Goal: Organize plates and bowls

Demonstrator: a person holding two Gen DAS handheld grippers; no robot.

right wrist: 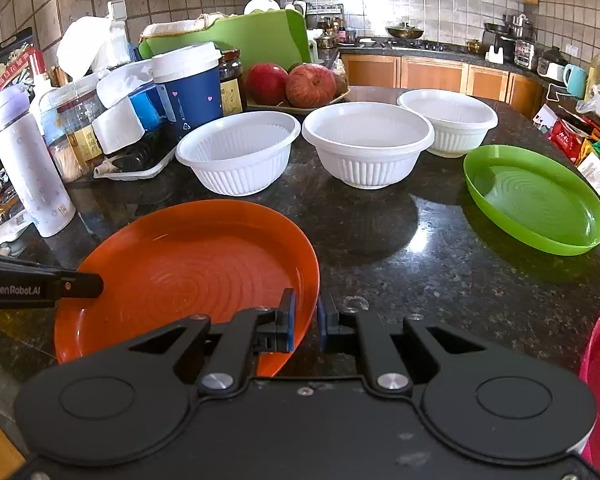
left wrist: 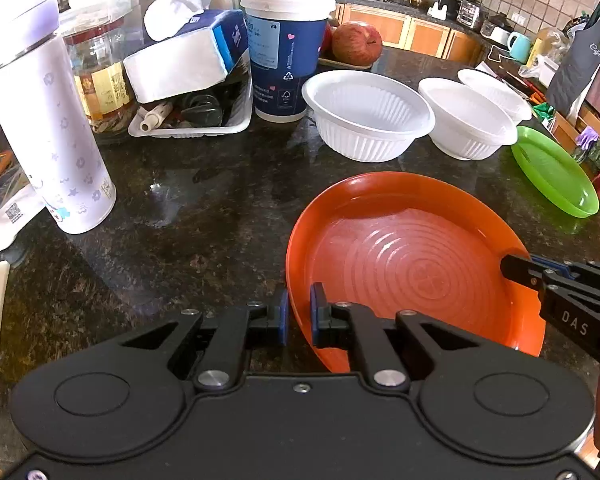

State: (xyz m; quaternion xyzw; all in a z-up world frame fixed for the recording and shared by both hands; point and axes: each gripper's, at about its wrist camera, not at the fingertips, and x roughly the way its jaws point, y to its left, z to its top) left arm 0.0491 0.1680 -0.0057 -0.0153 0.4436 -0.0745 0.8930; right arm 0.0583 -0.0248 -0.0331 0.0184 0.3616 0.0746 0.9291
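On the dark speckled stone worktop (right wrist: 440, 272), my left tool (left wrist: 299, 312) is clamped tight on the left rim of the round orange plastic plate (right wrist: 188, 264), and my right tool (right wrist: 306, 322) pinches the opposite rim. Behind it sit three white ribbed plastic bowls (right wrist: 236, 152) in a row, then a round green plastic plate (right wrist: 536, 200) far right.

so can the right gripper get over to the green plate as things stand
Probably yes, once it lets go. The right gripper is shut on the orange plate rim, as is the left gripper. The counter between it and the green plate lies bare, and the white bowls stand farther back.
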